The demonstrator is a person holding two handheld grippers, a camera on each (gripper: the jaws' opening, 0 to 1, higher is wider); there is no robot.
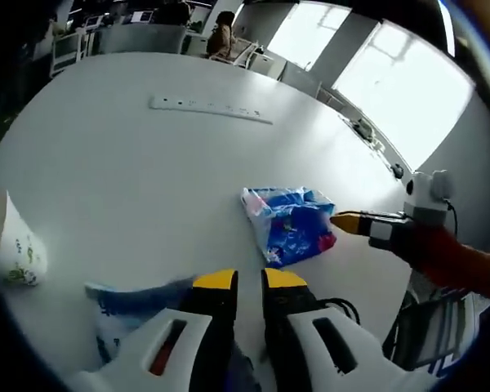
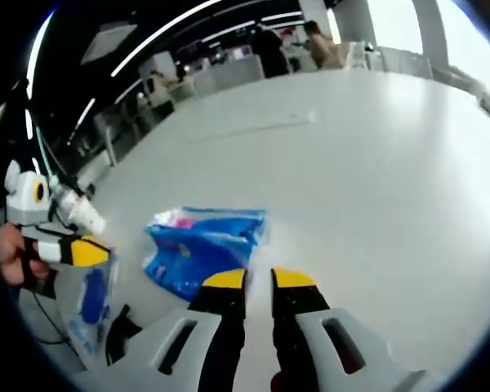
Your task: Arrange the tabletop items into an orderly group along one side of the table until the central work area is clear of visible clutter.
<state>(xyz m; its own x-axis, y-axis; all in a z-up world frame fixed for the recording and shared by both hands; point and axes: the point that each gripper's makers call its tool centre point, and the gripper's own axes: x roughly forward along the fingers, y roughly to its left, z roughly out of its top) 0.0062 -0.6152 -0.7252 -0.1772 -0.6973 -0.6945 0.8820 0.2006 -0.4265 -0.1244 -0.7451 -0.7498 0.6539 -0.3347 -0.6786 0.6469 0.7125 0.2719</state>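
Yellow-tipped white left gripper (image 1: 249,282), nearest the lens in the left gripper view: jaws nearly together, thin gap between, nothing visibly held. Just left of and below its tips, flat on the white round table (image 1: 147,163): clear plastic bag with blue print (image 1: 126,306), partly hidden under the jaws.

Blue and pink crinkled plastic snack packet (image 1: 290,222): just ahead of the left gripper's tips, slightly to their right. Judged light, soft and slippery; likely to crumple and slide rather than lift cleanly. Best hold judged to be a pinch on a raised sealed edge or corner, not the puffed middle.

Yellow-tipped white right gripper (image 2: 258,282): jaws close together with a narrow gap, empty. Same packet (image 2: 202,249) just ahead and to the left of its tips. Seen from the left gripper view, its yellow tip meets the packet's far right edge; actual contact cannot be told.

White paper cup with green print (image 1: 18,249): far left of the left gripper, tilted. Judged light, easily crushed.

Long white power strip (image 1: 211,109): well ahead of the left gripper. Stiff, heavier.
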